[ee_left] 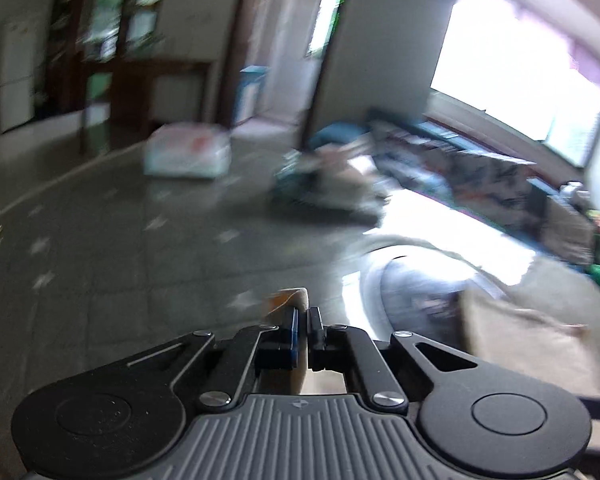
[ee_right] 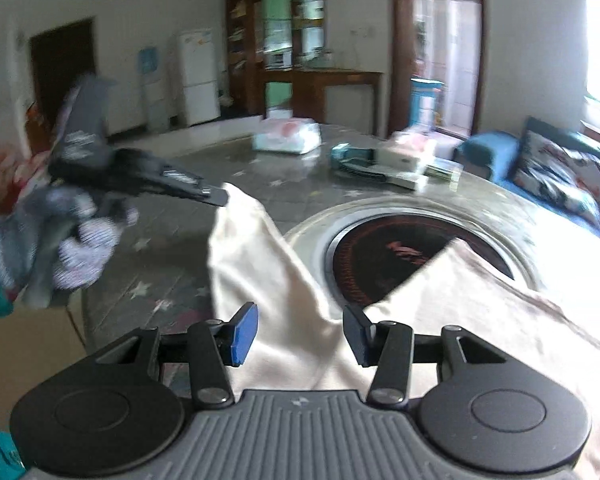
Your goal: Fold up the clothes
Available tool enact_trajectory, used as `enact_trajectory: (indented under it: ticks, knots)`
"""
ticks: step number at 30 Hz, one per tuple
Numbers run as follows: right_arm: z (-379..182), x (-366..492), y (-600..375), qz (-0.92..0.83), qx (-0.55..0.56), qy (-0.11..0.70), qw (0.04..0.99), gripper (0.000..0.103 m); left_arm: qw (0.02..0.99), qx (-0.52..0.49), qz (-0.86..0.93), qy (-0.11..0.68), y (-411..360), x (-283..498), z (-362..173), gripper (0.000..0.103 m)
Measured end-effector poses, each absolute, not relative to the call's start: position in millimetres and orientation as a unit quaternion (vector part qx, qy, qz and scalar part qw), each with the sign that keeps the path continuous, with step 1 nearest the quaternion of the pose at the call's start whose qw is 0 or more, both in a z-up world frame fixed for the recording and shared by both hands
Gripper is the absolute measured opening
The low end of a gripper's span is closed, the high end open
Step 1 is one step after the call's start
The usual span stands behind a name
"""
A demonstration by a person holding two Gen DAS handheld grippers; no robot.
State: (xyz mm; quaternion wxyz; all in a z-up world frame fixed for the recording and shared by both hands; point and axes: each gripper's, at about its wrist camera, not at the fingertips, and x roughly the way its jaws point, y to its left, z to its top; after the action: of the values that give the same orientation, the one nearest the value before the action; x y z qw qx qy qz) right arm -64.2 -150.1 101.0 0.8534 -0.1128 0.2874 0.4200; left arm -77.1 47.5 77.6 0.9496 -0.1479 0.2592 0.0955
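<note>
The cream garment (ee_right: pixel 460 300) lies partly on the bench (ee_right: pixel 172 224), draped over the rim of the round inset burner (ee_right: pixel 400 256), with one corner lifted up and to the left. That corner is pinched in the left gripper (ee_right: pixel 216 196), whose jaws are closed on a fold of cloth showing between them in its own view (ee_left: pixel 300 312). The right gripper (ee_right: pixel 300 332) hovers just above the fabric with jaws wide apart, holding nothing. A gloved hand (ee_right: pixel 72 240) carries the left tool. The left view is smeared by motion, so the pull looks quick. The grip is on little cloth and could slip out. The hanging part could snag on the burner rim or bunch into creases.
</note>
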Motion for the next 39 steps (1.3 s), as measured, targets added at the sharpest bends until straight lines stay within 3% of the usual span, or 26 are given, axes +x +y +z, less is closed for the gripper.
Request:
enact_trajectory:
  ticks: [7,15,29,39]
  knots:
    - [110.3,-43.8,-200.8,0.361,-0.032,0.304,0.881,0.039,0.969,-0.086,-0.060,0.223,-43.5,-91.2,95.2,0.004]
    - [106.0,-26.6,-255.6,0.312,0.058,0.339,0.886,0.034,0.947,-0.030,-0.168,0.272,-128.0,-96.7,56.6,0.004]
    - [53.9,-18.9,-246.5,0.303,0.099,0.428,0.846,0.035,0.929,0.031,-0.200,0.311,-153.2,-101.9,26.2,0.005]
    - [49.1,-20.2,-223.5,0.295,0.061,0.427,0.853,0.035,0.932,0.046,-0.202,0.298,-129.8,-119.4,32.1,0.008]
